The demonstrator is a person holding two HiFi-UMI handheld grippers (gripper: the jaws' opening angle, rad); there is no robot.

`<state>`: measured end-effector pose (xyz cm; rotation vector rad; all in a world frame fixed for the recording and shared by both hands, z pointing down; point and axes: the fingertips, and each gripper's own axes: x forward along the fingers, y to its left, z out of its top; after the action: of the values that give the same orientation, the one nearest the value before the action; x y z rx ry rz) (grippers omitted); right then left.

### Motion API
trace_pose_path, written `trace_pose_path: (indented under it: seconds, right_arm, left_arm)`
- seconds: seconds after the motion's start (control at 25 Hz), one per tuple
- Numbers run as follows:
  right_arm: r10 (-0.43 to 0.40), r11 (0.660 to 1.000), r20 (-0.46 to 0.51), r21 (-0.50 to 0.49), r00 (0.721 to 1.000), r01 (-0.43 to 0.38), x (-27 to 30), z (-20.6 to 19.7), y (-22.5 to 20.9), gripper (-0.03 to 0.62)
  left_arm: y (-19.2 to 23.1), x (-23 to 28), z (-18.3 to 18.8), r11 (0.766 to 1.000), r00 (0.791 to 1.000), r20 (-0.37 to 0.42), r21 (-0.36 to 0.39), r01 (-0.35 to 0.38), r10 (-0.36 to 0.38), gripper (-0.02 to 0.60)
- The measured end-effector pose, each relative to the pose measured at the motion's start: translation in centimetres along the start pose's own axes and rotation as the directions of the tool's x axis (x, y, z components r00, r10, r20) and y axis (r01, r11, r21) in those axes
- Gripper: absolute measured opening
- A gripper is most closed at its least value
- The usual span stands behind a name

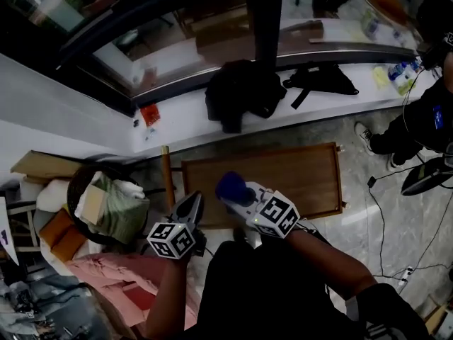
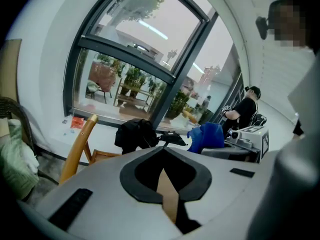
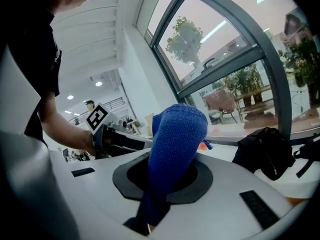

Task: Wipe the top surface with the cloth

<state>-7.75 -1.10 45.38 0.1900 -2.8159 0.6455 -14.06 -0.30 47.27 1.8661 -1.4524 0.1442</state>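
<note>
**Right gripper clamped on the cloth, table not yet touched**

My right gripper is closed on the blue cloth. The jaws pinch its lower end, and the rest stands past the tips as a thick wad. The wooden table lies ahead of and below the tips. I judge the cloth to be off the wood, so the wipe has not begun.

My left gripper sits just beside it on the left. Its jaws are drawn together with nothing between them.

What could go wrong from here:

- **Slipping:** only one end of the cloth is pinched. Drag across the wood could pull it out of the jaws, most likely on a stroke back toward me.
- **Scraping:** if I press too low or tilt too steeply, the wad folds aside and the bare tips scratch the top.
- **Missed strips:** a bunched wad touches only a narrow track, so the far corners and edges may stay unwiped.
- **Snagging:** the top seems to have a raised edge, and the cloth could catch there.
- **Knocks:** a sweep to the left could hit my left gripper or the chair beyond it.
</note>
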Motion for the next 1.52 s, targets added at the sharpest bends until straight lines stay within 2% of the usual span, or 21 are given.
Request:
trace_pose_path:
  seconds: [0.2,0.32,0.52,0.64,0.8,1.08,1.28,1.52]
  right_arm:
    - [0.028,0.997,-0.022,0.074,0.999,-0.026,2.7,-0.7,-2.6,0.048]
    - [0.001,0.992,-0.049,0.122,0.999,0.005,4.8,-1.7,-3.9,0.048]
    - [-0.058,0.974,-0.108,0.211,0.992,0.080,9.4,-3.3,-6.0,0.048]
    - [-0.081,0.958,-0.133,0.264,0.988,0.114,12.0,-4.6,-6.7,0.048]
    - [-0.109,0.946,-0.181,0.282,0.977,0.157,15.4,-6.3,-7.9,0.048]
    - [-0.117,0.933,-0.255,0.304,0.960,0.194,19.7,-9.7,-9.4,0.048]
    - [-0.116,0.921,-0.316,0.322,0.942,0.221,22.1,-12.0,-10.1,0.048]
    - [-0.107,0.921,-0.368,0.312,0.924,0.231,23.4,-14.5,-10.5,0.048]
  left_arm:
    - [2.8,1.3,-0.2,0.996,0.992,-0.092,-0.008,-0.090,0.088,0.009]
    - [4.7,1.6,-0.5,0.992,0.981,-0.148,0.004,-0.128,0.127,0.009]
    - [7.5,3.0,0.4,0.990,0.970,-0.201,-0.008,-0.138,0.134,0.009]
    - [9.1,3.6,0.4,0.987,0.956,-0.248,-0.002,-0.162,0.157,0.009]
    - [11.0,4.1,0.8,0.978,0.936,-0.287,0.011,-0.208,0.203,0.009]
    - [12.9,4.3,1.2,0.973,0.917,-0.330,0.024,-0.228,0.223,0.009]
    - [13.7,4.1,1.7,0.972,0.914,-0.337,0.016,-0.234,0.226,0.009]
    - [13.9,4.3,1.2,0.970,0.913,-0.338,-0.002,-0.241,0.227,0.009]
